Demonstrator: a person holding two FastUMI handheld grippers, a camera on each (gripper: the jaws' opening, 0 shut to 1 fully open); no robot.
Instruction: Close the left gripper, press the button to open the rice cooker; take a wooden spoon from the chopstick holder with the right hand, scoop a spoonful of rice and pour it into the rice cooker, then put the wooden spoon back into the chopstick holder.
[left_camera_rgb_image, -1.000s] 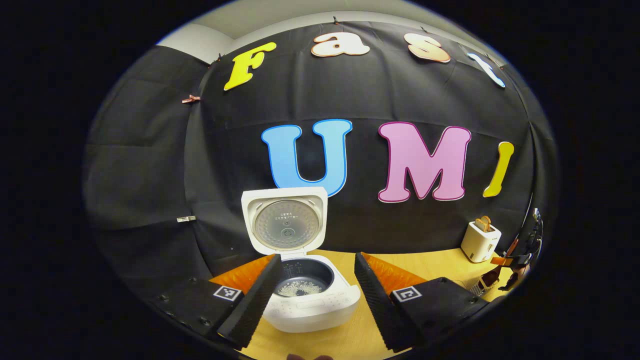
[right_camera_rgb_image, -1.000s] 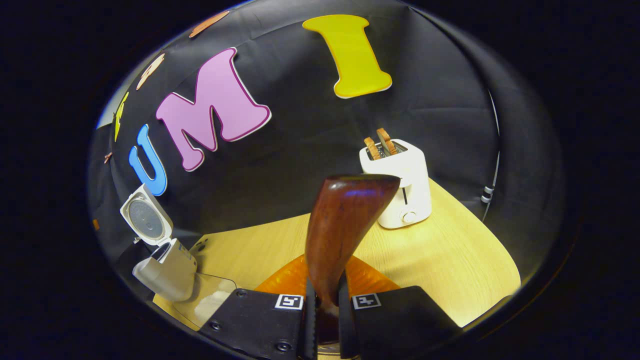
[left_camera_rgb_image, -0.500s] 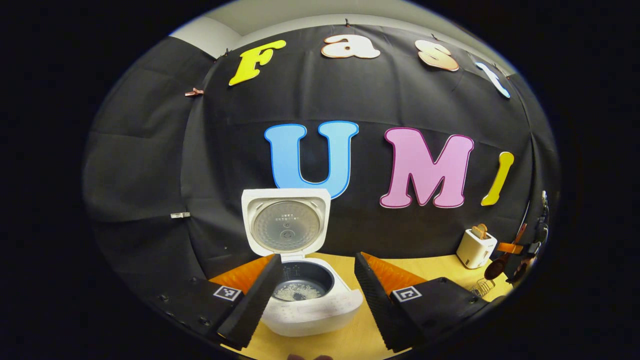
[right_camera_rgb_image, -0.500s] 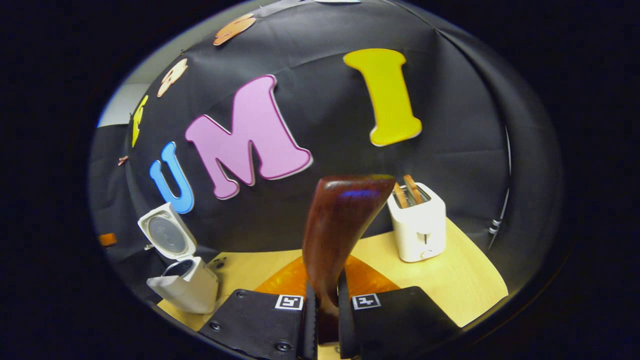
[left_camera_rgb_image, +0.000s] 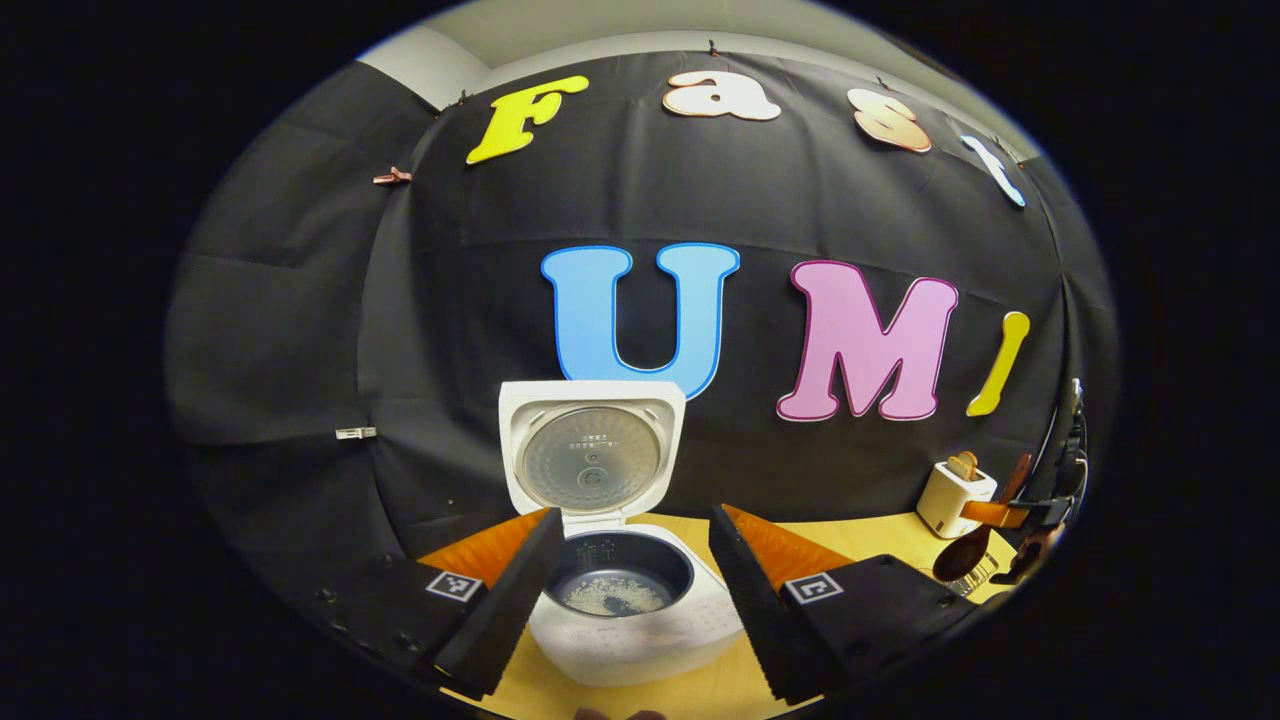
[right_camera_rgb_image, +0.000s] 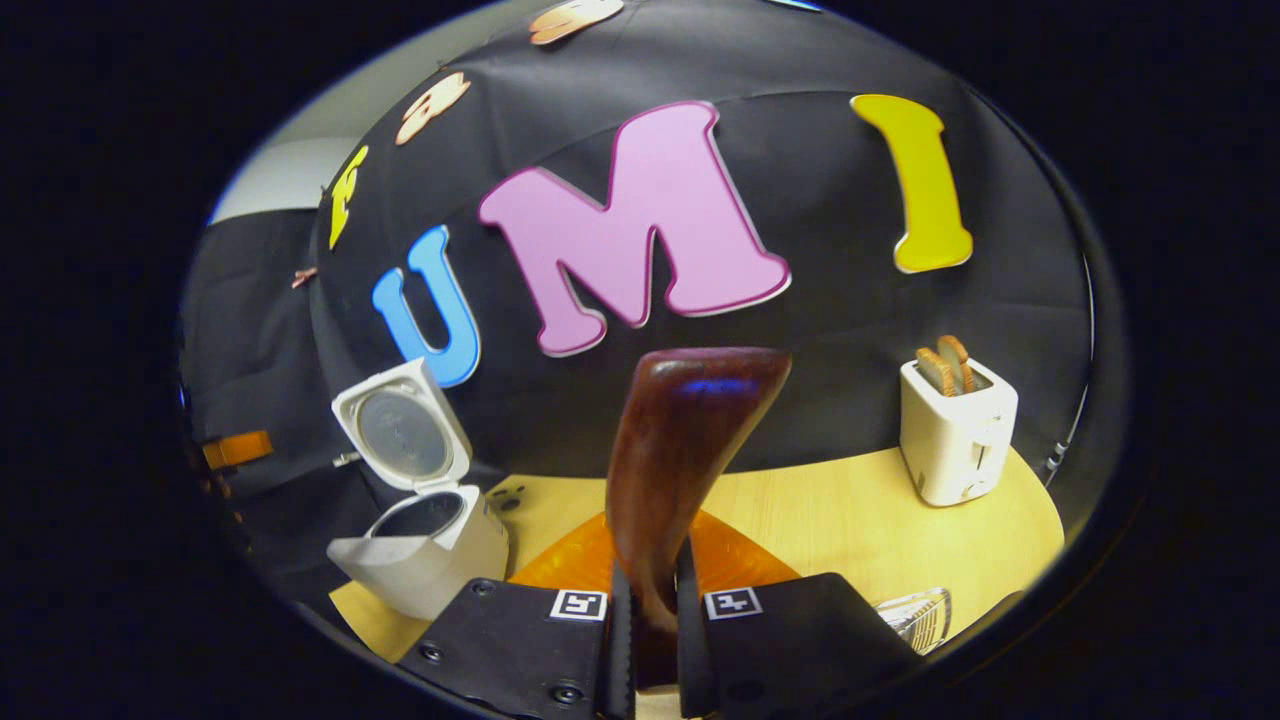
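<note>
White rice cooker (left_camera_rgb_image: 640, 640), dark reddish-brown wooden spoon (right_camera_rgb_image: 680, 450), pale woodgrain table (right_camera_rgb_image: 820, 520).

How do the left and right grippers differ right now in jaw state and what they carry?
The left gripper has its jaws spread wide and carries nothing; the open rice cooker sits between its fingers. The right gripper has its jaws closed on the wooden spoon, whose handle stands up between them. Both are above the wooden table, facing the booth wall.
</note>
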